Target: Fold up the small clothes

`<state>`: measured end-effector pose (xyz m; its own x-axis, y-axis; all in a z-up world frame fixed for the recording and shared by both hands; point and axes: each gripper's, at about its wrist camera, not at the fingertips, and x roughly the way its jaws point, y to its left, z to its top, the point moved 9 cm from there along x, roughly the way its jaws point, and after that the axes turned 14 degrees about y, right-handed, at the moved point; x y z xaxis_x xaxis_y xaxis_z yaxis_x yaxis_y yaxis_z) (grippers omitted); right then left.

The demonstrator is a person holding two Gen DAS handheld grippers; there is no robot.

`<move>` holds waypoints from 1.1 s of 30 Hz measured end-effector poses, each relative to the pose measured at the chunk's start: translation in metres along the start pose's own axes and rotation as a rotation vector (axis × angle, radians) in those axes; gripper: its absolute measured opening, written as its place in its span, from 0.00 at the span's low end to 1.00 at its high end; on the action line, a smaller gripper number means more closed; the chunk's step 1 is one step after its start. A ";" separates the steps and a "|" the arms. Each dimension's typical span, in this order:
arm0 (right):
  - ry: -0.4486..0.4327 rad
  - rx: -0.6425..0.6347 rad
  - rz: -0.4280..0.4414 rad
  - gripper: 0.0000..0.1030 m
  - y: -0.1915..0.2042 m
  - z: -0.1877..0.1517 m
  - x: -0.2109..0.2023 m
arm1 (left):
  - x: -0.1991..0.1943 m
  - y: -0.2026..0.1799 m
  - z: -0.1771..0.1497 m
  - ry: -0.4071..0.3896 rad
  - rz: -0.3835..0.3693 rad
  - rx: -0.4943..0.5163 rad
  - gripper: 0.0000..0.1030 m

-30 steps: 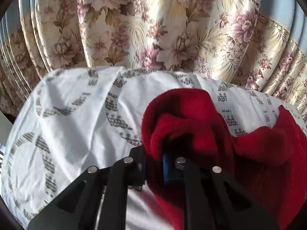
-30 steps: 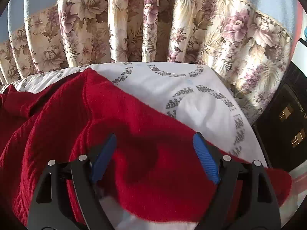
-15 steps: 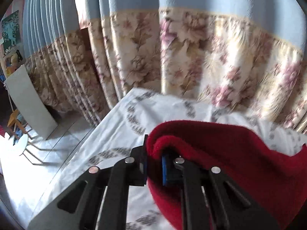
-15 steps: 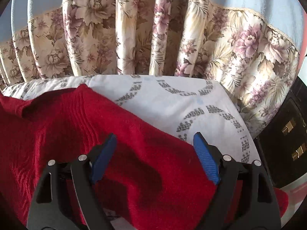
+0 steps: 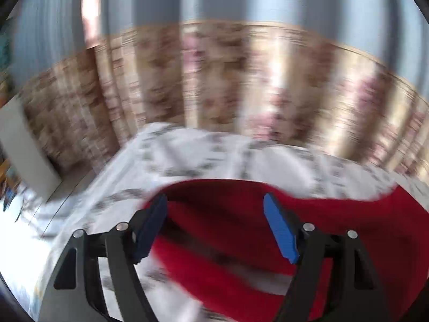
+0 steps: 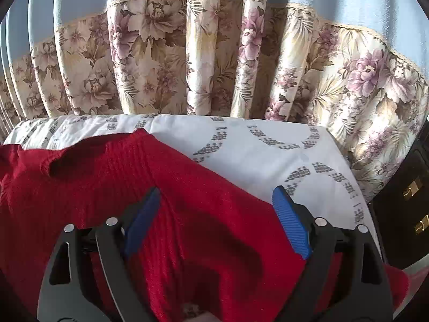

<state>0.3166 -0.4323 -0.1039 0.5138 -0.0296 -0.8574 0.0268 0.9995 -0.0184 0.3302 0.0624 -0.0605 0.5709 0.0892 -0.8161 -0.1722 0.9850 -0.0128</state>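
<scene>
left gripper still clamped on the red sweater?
No. The left gripper has just opened; its blue pads stand apart above the red sweater.

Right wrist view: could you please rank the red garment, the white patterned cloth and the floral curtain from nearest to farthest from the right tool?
1. Red garment: directly under and between the right tool fingers.
2. White patterned cloth: just beyond, covering the surface.
3. Floral curtain: hanging behind the surface's far edge.

No readable text, labels, brands or numbers in either view.
</scene>
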 end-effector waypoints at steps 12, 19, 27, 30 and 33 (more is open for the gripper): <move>0.002 -0.023 0.056 0.86 0.032 0.001 0.004 | 0.035 -0.179 -0.059 0.145 -0.174 0.315 0.73; 0.014 -0.021 0.062 0.86 0.034 0.005 0.012 | 0.079 -0.203 -0.040 0.218 -0.113 0.324 0.73; 0.010 -0.022 0.054 0.86 0.031 0.008 0.019 | 0.106 -0.164 0.045 0.124 -0.030 0.132 0.73; -0.001 -0.014 0.028 0.86 0.019 0.006 0.012 | 0.107 -0.140 0.062 0.138 -0.024 0.051 0.73; -0.023 -0.012 -0.010 0.87 -0.002 0.000 -0.004 | 0.091 -0.122 0.062 0.133 -0.073 0.022 0.74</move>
<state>0.3143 -0.4342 -0.1008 0.5334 -0.0402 -0.8449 0.0217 0.9992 -0.0339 0.4528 -0.0409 -0.0974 0.4696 -0.0017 -0.8829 -0.1154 0.9913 -0.0633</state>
